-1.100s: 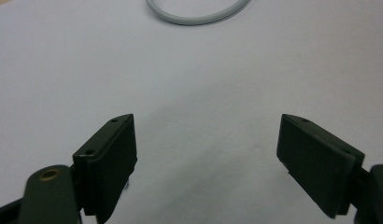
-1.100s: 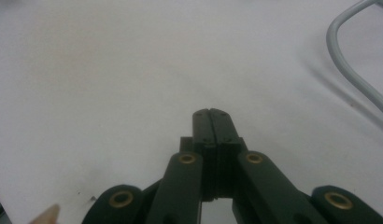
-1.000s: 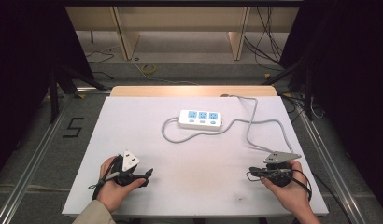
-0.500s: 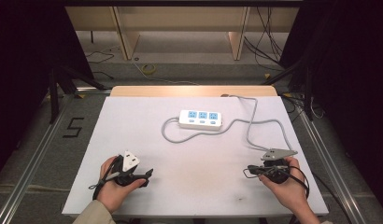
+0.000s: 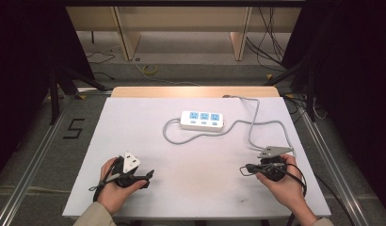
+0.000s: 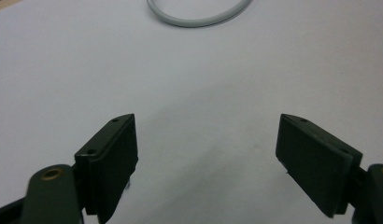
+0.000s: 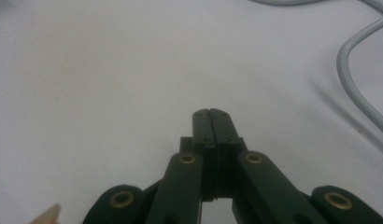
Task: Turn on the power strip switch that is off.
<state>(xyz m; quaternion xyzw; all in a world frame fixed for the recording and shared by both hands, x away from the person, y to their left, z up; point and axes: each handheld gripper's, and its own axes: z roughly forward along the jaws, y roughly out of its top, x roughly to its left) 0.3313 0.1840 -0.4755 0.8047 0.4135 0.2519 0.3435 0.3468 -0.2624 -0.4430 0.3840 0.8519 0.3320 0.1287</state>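
Observation:
A white power strip (image 5: 203,120) with three blue sockets lies at the middle far part of the white table (image 5: 200,193). Its grey cable (image 5: 251,129) loops to the left of it and snakes off to the right. My left gripper (image 5: 146,176) rests near the front left in a hand, jaws wide apart. In the left gripper view this gripper (image 6: 206,158) holds nothing, and a cable loop (image 6: 194,16) lies ahead. My right gripper (image 5: 245,168) sits at the front right, pointing left. Its jaws (image 7: 212,114) are pressed together on nothing, with the cable (image 7: 358,93) to their right.
A wooden strip (image 5: 191,92) borders the table's far edge. Metal rails (image 5: 33,162) run along both sides, and a "5" mark (image 5: 74,128) is on the floor at left. Shelving legs and loose cables lie on the floor beyond.
The right hand has edged its gripper slightly to the left. The left gripper and the power strip have not moved.

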